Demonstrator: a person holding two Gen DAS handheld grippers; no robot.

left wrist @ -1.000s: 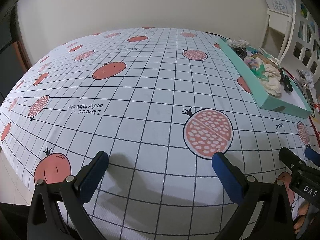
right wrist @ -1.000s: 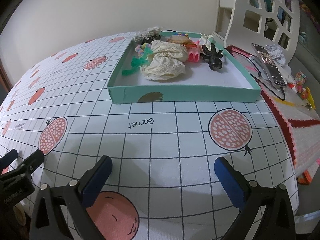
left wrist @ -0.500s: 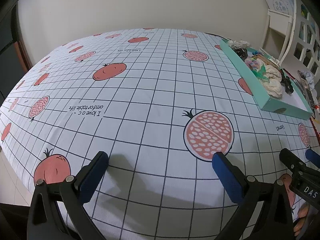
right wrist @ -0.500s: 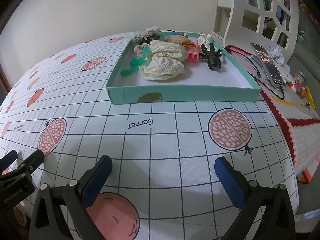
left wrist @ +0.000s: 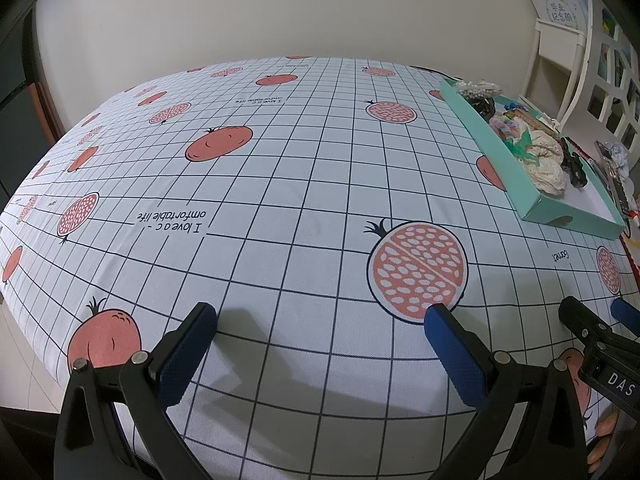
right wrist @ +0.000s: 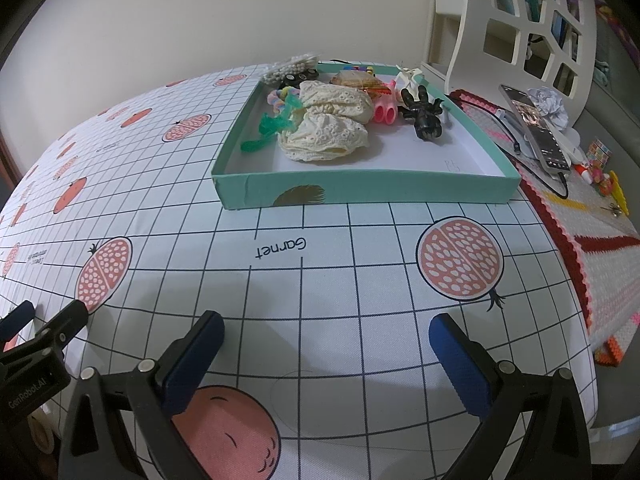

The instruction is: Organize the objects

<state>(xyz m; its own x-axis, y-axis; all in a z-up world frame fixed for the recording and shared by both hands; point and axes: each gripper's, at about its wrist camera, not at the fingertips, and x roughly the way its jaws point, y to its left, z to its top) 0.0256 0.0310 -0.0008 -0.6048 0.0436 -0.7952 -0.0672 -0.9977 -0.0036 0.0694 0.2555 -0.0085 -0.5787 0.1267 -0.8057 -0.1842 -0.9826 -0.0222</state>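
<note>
Both grippers are seen held low over a surface covered by a white grid-patterned cloth [right wrist: 320,280] printed with pomegranates; whether a desk lies beneath cannot be told. The left gripper [left wrist: 320,332] is shown with its jaws spread wide and nothing between the blue pads [left wrist: 188,354], over the near edge of the cloth. The right gripper [right wrist: 326,340] is likewise shown with jaws wide apart and empty, just short of the printed word "Garnet". A shallow teal box [right wrist: 360,194] is seen resting on the cloth ahead of the right gripper, well apart from both grippers; in the left wrist view the same box [left wrist: 516,184] lies far to the right. The objects are gathered in the far half of the box: two cream lace-trimmed fabric pieces [right wrist: 320,136] piled near the centre, a green plastic piece [right wrist: 272,128] touching them on the left, a pastel ring [right wrist: 278,98] behind it, a pink item [right wrist: 385,111] and a black figure [right wrist: 424,116] to the right. A packet of white beads [right wrist: 288,68] is seen at the far left corner of the box. A phone [right wrist: 536,128] with a cable is seen on a crocheted mat [right wrist: 592,248] to the right of the box.
</note>
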